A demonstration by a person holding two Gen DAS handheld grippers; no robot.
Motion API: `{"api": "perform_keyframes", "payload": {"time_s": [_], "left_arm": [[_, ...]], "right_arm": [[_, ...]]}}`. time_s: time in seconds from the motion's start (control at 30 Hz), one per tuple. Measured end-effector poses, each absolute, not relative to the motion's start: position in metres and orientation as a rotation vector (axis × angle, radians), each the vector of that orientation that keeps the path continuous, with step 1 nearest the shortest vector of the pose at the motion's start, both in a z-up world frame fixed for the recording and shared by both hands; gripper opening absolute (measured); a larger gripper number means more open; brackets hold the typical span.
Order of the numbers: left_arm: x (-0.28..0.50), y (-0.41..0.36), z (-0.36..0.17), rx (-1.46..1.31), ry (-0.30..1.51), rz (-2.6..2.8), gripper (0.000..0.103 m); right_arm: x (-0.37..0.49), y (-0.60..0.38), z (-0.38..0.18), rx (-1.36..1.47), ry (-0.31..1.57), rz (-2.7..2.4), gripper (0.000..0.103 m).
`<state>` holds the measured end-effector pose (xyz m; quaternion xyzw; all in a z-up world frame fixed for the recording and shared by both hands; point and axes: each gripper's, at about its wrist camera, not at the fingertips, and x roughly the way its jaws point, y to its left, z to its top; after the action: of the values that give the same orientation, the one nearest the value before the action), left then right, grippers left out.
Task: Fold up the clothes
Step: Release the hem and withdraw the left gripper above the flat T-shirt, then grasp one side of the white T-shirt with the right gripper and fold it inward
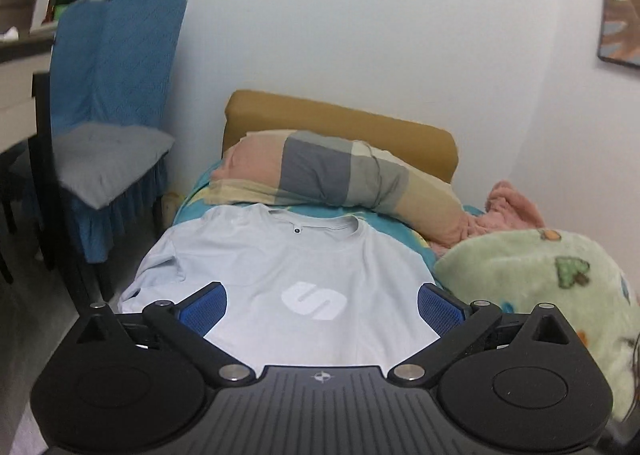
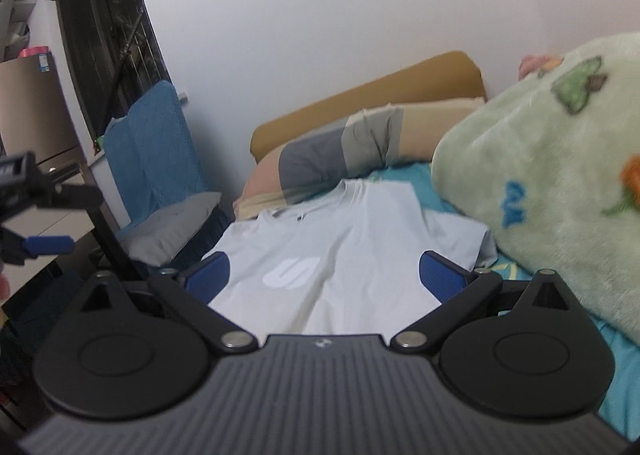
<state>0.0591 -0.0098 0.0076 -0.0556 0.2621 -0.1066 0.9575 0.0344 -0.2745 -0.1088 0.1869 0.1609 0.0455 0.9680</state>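
Bed point(image 1: 404, 221) against white wall point(image 1: 360, 35), chair point(image 1: 116, 95) at 9 o'clock — T-shirt point(image 1: 280, 263) flat at 12 o'clock of left gripper point(image 1: 322, 305) and right gripper point(image 2: 324, 275) — both spread wide, nothing gripped

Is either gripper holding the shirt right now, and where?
No. The left gripper and right gripper are both open above the flat T-shirt, gripping nothing.

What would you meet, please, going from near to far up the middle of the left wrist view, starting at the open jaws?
Left gripper → pale blue T-shirt → checked pillow → mustard headboard → white wall.
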Motion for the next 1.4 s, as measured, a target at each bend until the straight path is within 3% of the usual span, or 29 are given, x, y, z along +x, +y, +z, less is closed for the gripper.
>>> {"api": "perform_keyframes", "payload": {"time_s": [0.27, 1.23, 1.3, 1.4], "left_arm": [[0.038, -0.012, -0.030, -0.053, 0.549, -0.236, 0.103], [0.056, -0.028, -0.058, -0.129, 0.635, -0.198, 0.103], [0.061, -0.031, -0.061, -0.134, 0.639, -0.196, 0.103], [0.068, -0.034, -0.066, -0.140, 0.645, -0.189, 0.103]], "right_arm": [[0.039, -0.284, -0.116, 0.443, 0.332, 0.061, 0.103], [0.115, -0.393, -0.208, 1.017, 0.392, -0.079, 0.101], [0.123, -0.398, -0.216, 1.044, 0.383, -0.106, 0.099], [0.136, -0.406, -0.226, 1.087, 0.364, -0.148, 0.086]]}}
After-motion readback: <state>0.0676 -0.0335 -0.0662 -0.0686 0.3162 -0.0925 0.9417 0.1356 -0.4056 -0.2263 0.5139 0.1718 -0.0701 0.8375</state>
